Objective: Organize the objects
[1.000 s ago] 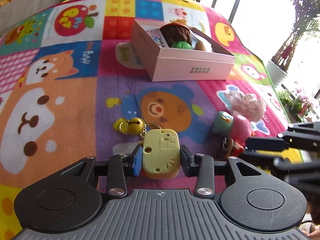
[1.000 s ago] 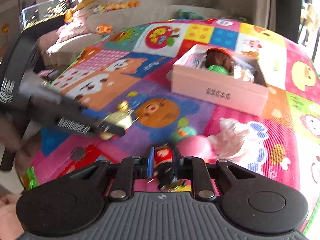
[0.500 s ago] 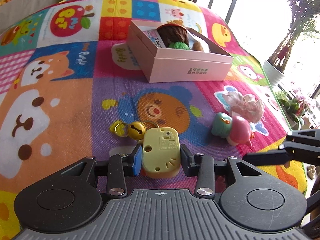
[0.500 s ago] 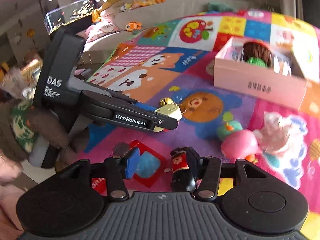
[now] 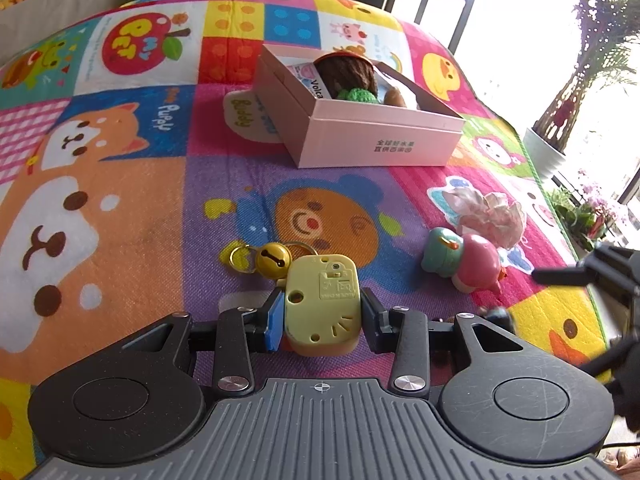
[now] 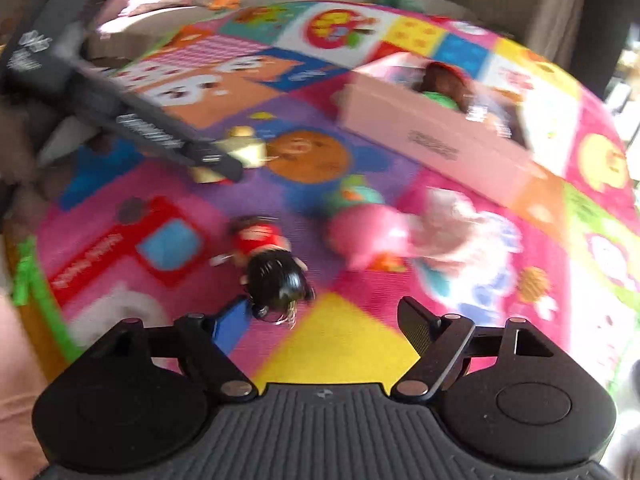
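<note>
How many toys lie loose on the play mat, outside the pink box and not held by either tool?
2, possibly more hidden: a black-haired doll in red near the open right tool, and a pink-and-teal figure beside crumpled wrapping, short of the pink box.

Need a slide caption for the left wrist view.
Left gripper grips a yellow keychain toy before the pink box.

Motion blur smears the pink box (image 6: 436,136) and its contents.

Both grippers show ribbed grey housings flanked by round black discs, silver screws on black linkages. The left gripper (image 5: 320,316) and right gripper (image 6: 318,322) each wear one blue pad.
</note>
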The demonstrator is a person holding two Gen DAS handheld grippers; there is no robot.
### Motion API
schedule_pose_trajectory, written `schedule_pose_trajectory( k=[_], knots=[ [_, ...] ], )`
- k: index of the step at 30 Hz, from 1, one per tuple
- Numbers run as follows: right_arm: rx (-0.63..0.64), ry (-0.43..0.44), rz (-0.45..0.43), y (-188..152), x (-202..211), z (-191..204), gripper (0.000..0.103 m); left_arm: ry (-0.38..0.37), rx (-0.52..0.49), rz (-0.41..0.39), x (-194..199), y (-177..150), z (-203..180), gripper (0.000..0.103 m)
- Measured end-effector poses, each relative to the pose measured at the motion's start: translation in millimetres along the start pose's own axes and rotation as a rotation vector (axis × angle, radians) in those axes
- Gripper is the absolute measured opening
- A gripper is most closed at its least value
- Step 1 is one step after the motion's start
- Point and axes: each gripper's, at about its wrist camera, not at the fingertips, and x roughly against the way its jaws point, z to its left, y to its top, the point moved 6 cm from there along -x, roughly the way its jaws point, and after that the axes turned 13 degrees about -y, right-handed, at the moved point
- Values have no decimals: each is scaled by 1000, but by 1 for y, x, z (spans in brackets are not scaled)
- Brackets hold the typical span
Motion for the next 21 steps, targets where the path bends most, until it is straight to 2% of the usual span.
schedule_pose_trajectory(
  k=[2, 3, 6, 8, 11, 17, 19, 20, 21],
  knots=[
    [-41, -39, 19, -2, -4, -11, 80, -1, 0, 0, 0, 0, 0, 43],
    [-69, -18, 31, -3, -5, -15, 80, -1, 0, -2, 0, 0, 0, 43],
    [-143, 120, 41, 0, -1, -17, 80, -3, 0, -7, 1, 0, 0, 43],
    [-148, 172, 16, 5, 7, -9, 80, -2, 0, -6, 1, 0, 1, 43],
    [-141, 166, -4, 16, 8, 7, 80, 0, -2, -8, 1, 0, 1, 43],
    [-193, 148, 27, 24, -6, 30, 80, 5, 0, -16, 1, -1, 0, 43],
    [-190, 140, 19, 25, -7, 32, 77, 4, -1, -17, 1, -1, 0, 43],
    [-186, 140, 16, 26, -7, 32, 69, 4, 0, -17, 1, -1, 0, 43],
    [-183, 142, 15, 27, -6, 31, 66, 4, 0, -18, 1, -1, 0, 43]
  ],
)
